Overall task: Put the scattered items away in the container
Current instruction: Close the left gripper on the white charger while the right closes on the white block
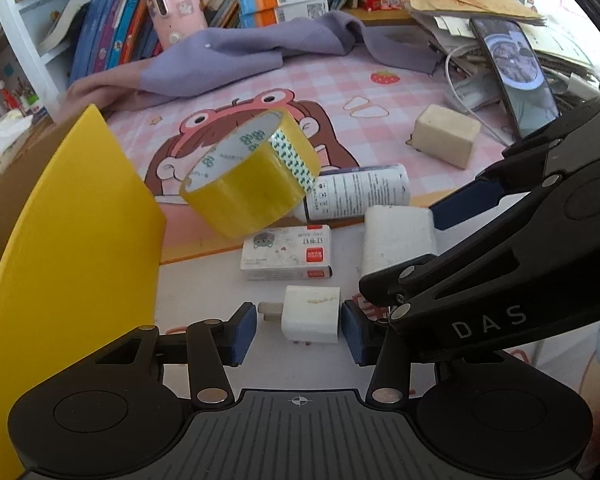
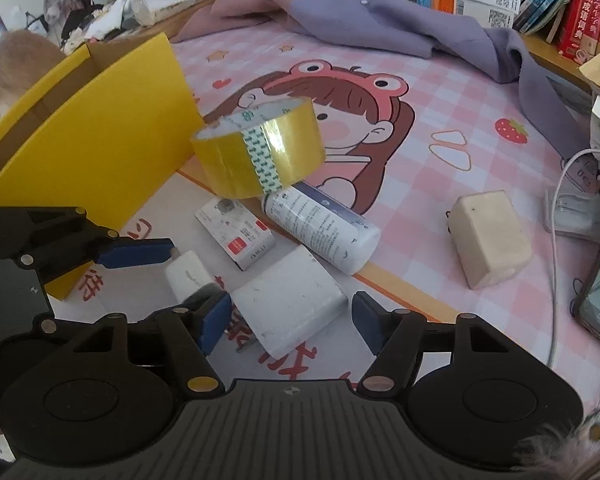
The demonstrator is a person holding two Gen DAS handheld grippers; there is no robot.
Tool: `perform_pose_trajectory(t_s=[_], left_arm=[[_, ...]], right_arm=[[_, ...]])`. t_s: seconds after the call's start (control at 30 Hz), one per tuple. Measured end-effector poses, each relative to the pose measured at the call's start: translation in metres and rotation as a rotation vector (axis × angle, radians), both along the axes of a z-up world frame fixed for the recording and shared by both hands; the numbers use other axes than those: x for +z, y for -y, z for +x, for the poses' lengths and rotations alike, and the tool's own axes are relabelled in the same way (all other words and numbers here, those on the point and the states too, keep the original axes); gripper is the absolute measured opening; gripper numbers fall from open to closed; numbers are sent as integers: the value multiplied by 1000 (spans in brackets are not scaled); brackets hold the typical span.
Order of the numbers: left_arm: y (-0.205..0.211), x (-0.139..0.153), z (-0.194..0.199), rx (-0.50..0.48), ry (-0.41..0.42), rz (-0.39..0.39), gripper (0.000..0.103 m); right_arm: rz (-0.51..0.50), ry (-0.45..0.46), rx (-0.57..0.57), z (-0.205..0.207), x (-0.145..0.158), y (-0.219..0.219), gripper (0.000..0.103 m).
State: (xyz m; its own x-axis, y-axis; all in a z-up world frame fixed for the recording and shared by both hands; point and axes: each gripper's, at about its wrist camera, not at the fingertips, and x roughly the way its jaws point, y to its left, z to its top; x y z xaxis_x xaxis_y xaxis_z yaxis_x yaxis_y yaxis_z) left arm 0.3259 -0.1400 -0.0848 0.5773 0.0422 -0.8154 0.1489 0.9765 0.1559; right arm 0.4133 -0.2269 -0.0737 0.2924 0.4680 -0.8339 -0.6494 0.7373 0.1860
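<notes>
My left gripper (image 1: 299, 327) is open, its blue pads on either side of a small white charger plug (image 1: 310, 314), a gap on the left side. My right gripper (image 2: 291, 322) is open around a larger white power block (image 2: 289, 303); it also shows in the left wrist view (image 1: 398, 240). A yellow tape roll (image 1: 250, 174) leans against a white tube (image 1: 358, 196) and a staples box (image 1: 287, 253). A cream block (image 1: 446, 135) lies farther right. The yellow-flapped cardboard box (image 2: 84, 136) stands at the left.
A purple cloth (image 1: 236, 54) lies at the back of the pink cartoon mat (image 2: 416, 120). A phone (image 1: 514, 72) leans at the right with white cables and papers. A pink cup (image 1: 174, 8) and rows of books stand behind.
</notes>
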Motion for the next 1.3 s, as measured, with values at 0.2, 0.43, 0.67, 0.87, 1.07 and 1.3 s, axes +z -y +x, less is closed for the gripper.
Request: perform_pose_trajectory(t_s=[0.2,0.43,0.67,0.87,1.07,1.3], left_arm=[[-3,-2,5,-4,14,-13,46],[-11,2,0,30,-3,-43,42],[-17,14,-12,52,14,-50,42],[-16,22,-18,70,30,-57,42],[-13,30,-22,81,56,-67,42],[-9,42,-30,65,91,-71,41]], right_arm=[[-2,-16,-6,9,-2,-1,67],[-13,-12,0,9,-3,-3,67],[-17,3,18,5,-4,-7,61],[-15,11,11,4,-3,-3,60],[4,17,-25,-2,3,9,59],[31,36,-62,-17,14,23,59]])
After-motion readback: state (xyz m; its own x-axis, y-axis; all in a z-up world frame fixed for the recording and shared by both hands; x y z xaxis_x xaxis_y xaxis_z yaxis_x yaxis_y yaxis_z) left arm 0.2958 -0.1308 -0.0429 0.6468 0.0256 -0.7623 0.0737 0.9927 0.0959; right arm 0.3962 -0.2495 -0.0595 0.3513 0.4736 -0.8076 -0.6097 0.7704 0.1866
